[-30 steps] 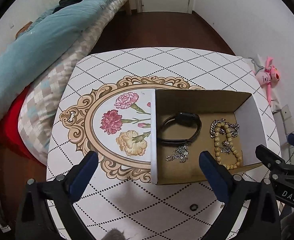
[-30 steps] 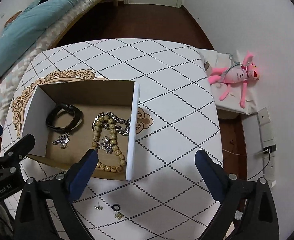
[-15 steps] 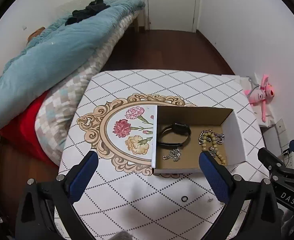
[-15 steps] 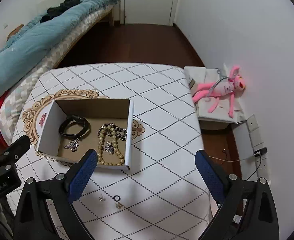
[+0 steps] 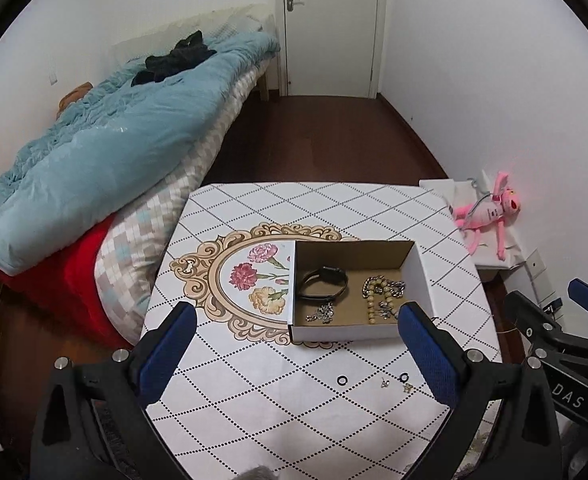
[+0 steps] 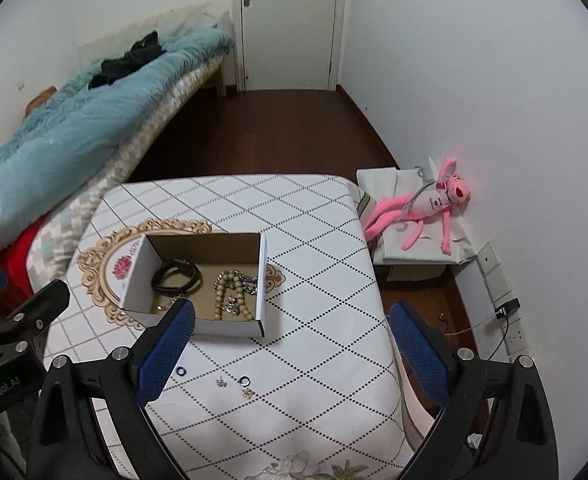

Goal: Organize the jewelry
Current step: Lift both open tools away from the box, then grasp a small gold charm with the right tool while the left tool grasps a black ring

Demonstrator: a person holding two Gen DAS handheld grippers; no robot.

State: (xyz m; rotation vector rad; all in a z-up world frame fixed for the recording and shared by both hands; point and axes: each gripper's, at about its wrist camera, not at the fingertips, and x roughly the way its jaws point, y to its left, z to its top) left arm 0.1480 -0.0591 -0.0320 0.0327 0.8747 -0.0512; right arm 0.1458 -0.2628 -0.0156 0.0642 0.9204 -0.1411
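Rings and small earrings lie loose on the tablecloth at six o'clock of the cardboard box; both the left gripper and right gripper hover spread wide and empty, so I'd descend vertically, straddle one ring, and pinch gently.

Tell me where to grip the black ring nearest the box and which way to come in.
Take the black ring across its outer rim, coming straight down from above. It lies flat on the table, so there is nothing to get under from the side. The left gripper looks the nearer; both are open. The ring is small, so close slowly, one finger on each side.
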